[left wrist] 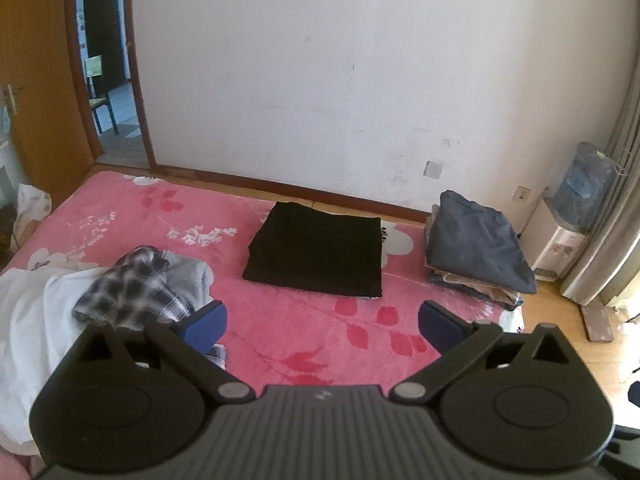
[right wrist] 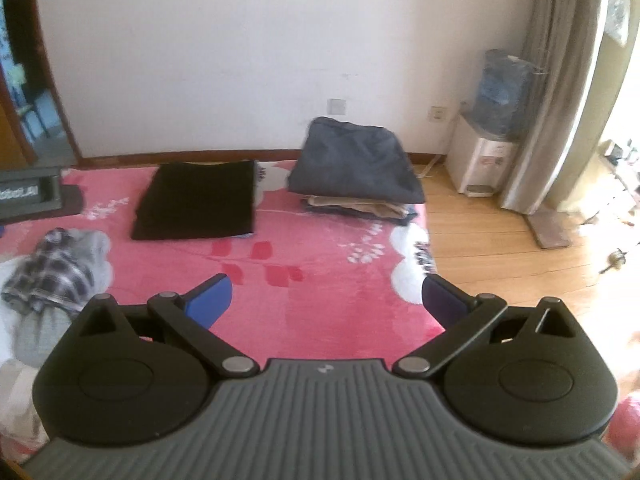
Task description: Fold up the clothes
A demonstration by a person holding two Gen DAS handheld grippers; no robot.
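Note:
A folded black garment (left wrist: 316, 252) (right wrist: 198, 202) lies flat on the pink flowered bedspread (left wrist: 280, 328) (right wrist: 320, 272). To its right stands a stack of folded clothes with a dark blue-grey piece on top (left wrist: 476, 244) (right wrist: 356, 160). At the left lies an unfolded heap: a plaid shirt (left wrist: 132, 284) (right wrist: 52, 268), a grey piece (left wrist: 188, 276) and a white cloth (left wrist: 32, 320). My left gripper (left wrist: 322, 326) hangs open above the bedspread, nothing between its blue pads. My right gripper (right wrist: 326, 300) is open too, empty, over the bed's right part.
A white wall runs behind the bed. A water dispenser (left wrist: 564, 236) (right wrist: 480, 160) and a grey curtain (right wrist: 556, 80) stand at the right on the wooden floor (right wrist: 500, 240). A doorway (left wrist: 104, 72) opens at the left. The other gripper's body (right wrist: 28, 196) shows at the left edge.

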